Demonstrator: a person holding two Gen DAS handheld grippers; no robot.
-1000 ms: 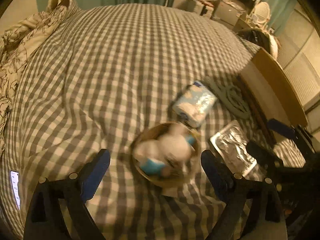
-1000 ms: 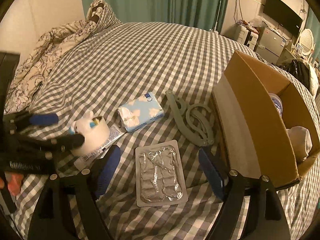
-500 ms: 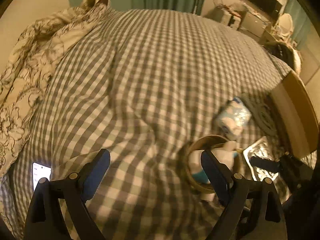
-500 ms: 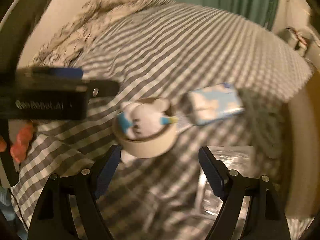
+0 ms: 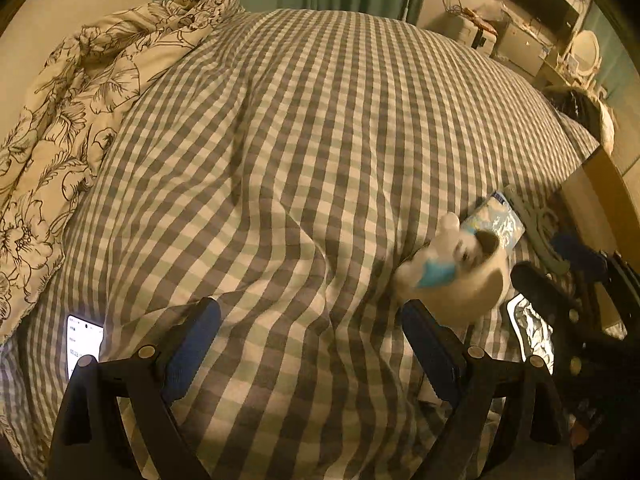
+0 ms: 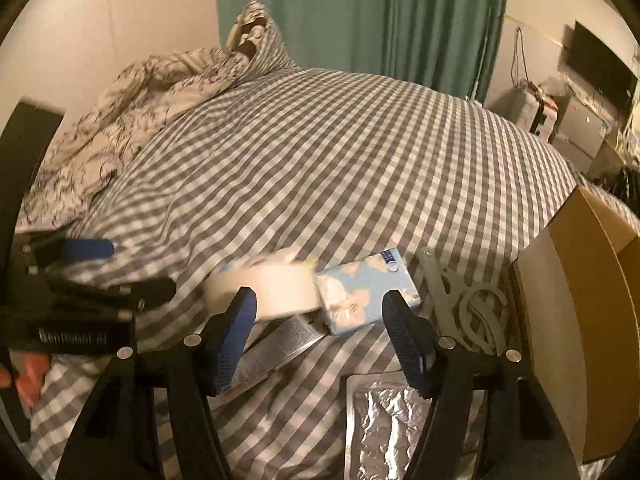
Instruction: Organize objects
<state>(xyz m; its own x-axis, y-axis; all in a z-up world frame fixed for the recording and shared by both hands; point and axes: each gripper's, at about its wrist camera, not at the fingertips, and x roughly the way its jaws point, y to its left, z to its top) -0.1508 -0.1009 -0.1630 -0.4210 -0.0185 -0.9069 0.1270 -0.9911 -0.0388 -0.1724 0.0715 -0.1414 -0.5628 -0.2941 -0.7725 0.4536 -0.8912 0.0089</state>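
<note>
A tape roll with a white plush toy inside [image 5: 460,272] lies on the checked bed, blurred in the right wrist view [image 6: 272,288]. Beside it lie a blue tissue pack [image 6: 364,292], a grey folding hanger [image 6: 468,304], a foil blister pack [image 6: 392,424] and a flat printed tube [image 6: 280,344]. My right gripper [image 6: 320,336] is open, its fingers either side of the roll's edge and the tissue pack. My left gripper [image 5: 312,348] is open and empty over bare bedding, left of the roll.
An open cardboard box [image 6: 592,312] stands at the bed's right edge. A lit phone [image 5: 84,340] lies at the left. A floral duvet [image 5: 80,120] is piled at the far left. Green curtains and shelves are behind.
My left gripper has swung away left from the tape roll. My right gripper has moved from the blister pack toward the roll and tissue pack, lower and closer.
</note>
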